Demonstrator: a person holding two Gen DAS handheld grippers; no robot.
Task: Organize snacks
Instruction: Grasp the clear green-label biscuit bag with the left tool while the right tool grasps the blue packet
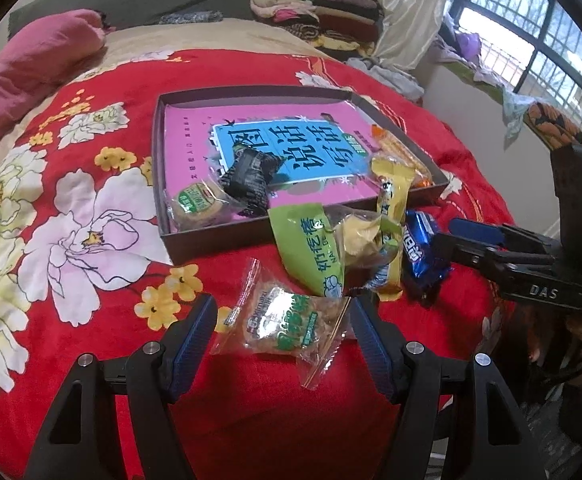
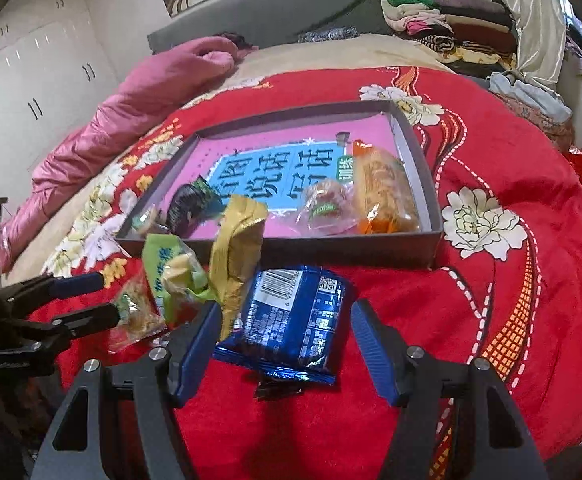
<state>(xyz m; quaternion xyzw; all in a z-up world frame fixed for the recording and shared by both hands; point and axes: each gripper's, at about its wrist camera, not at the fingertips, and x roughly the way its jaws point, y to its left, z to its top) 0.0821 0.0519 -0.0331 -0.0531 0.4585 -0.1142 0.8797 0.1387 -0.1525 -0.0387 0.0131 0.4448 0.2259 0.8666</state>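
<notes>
Left wrist view: a bed covered by a red floral blanket (image 1: 251, 420), with a rolled pink quilt (image 1: 31, 68) along its far left edge.
Room: a grey headboard, a stack of folded clothes (image 1: 315, 4) at the far corner, a cream curtain and a barred window (image 1: 531, 32) to the right; the right wrist view adds white wardrobe doors (image 2: 31, 92) on the left.
Shallow box (image 1: 163, 152): lies flat on the blanket, its long axis running left to right, with a pink-and-blue book (image 1: 311, 136) lining its floor.
In the box: a dark wrapped snack (image 1: 247, 180), a round green-labelled cake (image 1: 199, 204) in the near left corner, an orange biscuit pack (image 2: 383, 192) along the right wall with its long axis running near to far, and a small clear candy pack (image 2: 327, 210) just beside it.
Outside the box: a green packet (image 1: 311, 252) and a yellow packet (image 1: 391, 208) lean over the near wall.
Left hand-held gripper (image 1: 283, 328): spread wide, with a clear-wrapped pastry (image 1: 287, 328) between the fingers, its long axis slanting from far left to near right; contact cannot be told.
Right hand-held gripper (image 2: 283, 332): spread, straddling a blue Oreo packet (image 2: 291, 320) lying barcode side up, long axis pointing toward the box.
</notes>
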